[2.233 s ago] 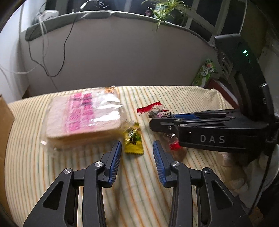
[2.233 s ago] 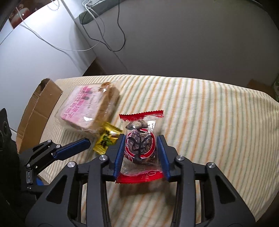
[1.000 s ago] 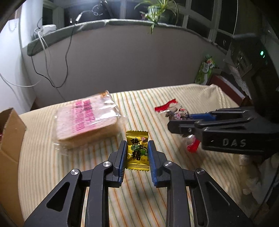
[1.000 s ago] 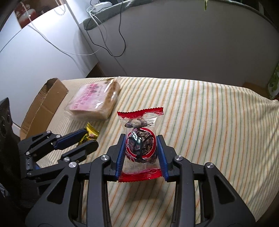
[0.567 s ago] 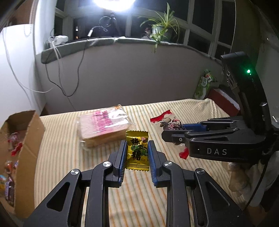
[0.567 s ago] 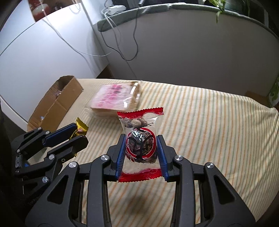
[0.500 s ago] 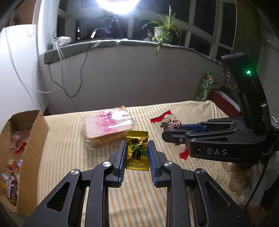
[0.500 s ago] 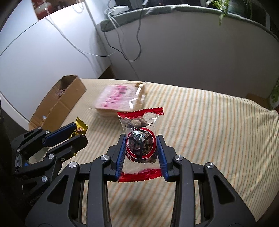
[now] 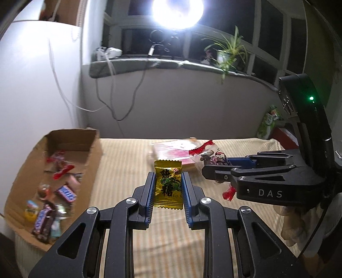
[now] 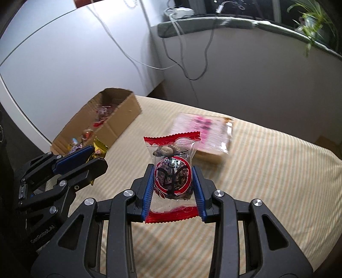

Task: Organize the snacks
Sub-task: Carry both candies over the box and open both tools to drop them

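A: The left wrist view looks straight into the cardboard box (image 9: 64,171) at the left edge of the striped tablecloth (image 9: 119,171): wrapped sweets and small bars lie loose on its floor. It also shows a bright lamp (image 9: 177,8) over the windowsill and a potted plant (image 9: 228,53).

B: The right wrist view sees that box only from its outer side. It shows better the clear red-edged packet (image 10: 172,177), a dark round sweet under a red ring, clamped by the right gripper (image 10: 172,188) above the cloth.

A: The left gripper (image 9: 167,193) pinches the yellow candy (image 9: 168,184), printed with Chinese characters and a green fruit, also lifted off the cloth.

B: "DAS" reads on the right gripper's side; "GenRobot.AI" on the left one's body.

A: The pink-labelled bread bag (image 10: 203,132) lies on the cloth behind both, blurred.
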Available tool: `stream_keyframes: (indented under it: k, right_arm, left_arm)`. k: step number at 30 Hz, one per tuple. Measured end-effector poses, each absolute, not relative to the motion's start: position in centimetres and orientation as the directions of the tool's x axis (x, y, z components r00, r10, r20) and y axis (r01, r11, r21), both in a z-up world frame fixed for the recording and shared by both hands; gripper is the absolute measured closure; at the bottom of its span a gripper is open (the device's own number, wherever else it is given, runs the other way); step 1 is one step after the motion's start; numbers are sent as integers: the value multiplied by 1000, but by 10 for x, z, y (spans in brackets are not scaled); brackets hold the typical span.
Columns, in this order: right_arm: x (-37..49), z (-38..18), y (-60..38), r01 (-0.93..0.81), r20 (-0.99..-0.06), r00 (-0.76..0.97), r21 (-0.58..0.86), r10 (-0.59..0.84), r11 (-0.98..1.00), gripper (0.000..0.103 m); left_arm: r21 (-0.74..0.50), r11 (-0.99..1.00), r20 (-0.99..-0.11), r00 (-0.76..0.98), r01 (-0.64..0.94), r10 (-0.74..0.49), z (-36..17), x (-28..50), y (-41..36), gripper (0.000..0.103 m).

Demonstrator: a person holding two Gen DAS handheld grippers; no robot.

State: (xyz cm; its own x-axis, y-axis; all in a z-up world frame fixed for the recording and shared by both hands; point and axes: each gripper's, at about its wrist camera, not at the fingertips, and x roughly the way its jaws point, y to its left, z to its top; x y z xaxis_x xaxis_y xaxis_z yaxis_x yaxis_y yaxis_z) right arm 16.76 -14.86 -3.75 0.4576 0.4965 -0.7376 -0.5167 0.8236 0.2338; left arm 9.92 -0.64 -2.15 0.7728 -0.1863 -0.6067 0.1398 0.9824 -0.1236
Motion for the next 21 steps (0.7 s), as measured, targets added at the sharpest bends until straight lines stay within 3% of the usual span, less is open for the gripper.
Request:
stream_keyframes:
  k: [21]
  right_arm:
    - [185,-29,-31,-651,-721,391,223,572,726,67]
  left_arm:
    - [-114,992,-611,791,-46,-34,-24,97,93,81]
